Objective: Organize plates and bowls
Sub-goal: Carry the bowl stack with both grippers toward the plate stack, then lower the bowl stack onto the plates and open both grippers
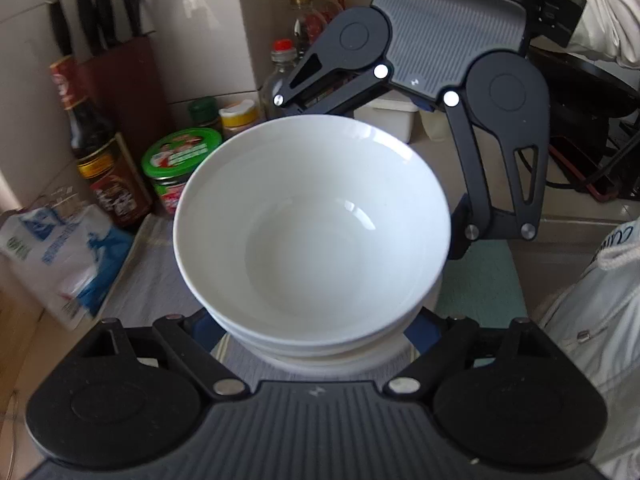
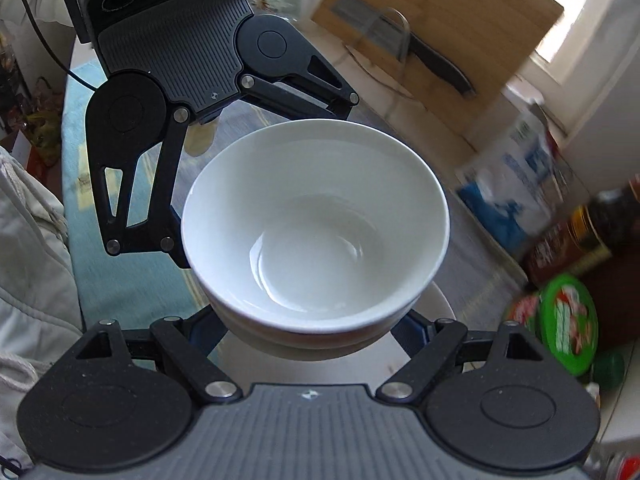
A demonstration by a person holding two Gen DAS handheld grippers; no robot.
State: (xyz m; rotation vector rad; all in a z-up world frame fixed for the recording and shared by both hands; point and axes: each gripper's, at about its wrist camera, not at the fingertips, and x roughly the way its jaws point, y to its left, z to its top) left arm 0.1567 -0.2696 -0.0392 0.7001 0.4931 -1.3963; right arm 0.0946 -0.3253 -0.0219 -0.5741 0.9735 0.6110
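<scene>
A stack of white bowls (image 1: 312, 224) fills the middle of both views, also seen in the right wrist view (image 2: 316, 224). Both grippers face each other across it. My left gripper (image 1: 312, 332) has its blue-padded fingers wide apart on either side of the lower bowls. My right gripper (image 2: 308, 332) does the same from the opposite side; it also shows in the left wrist view (image 1: 368, 120). The stack sits over a white plate (image 2: 436, 312). The fingertips are hidden under the bowls, so contact is unclear.
Sauce bottles (image 1: 100, 148), a green-lidded jar (image 1: 180, 160), a blue-white bag (image 1: 60, 252) and a knife rack (image 1: 100, 20) stand along the wall. A wooden cutting board with a knife (image 2: 432, 52) leans at the back. A light cloth (image 1: 480, 280) covers the counter.
</scene>
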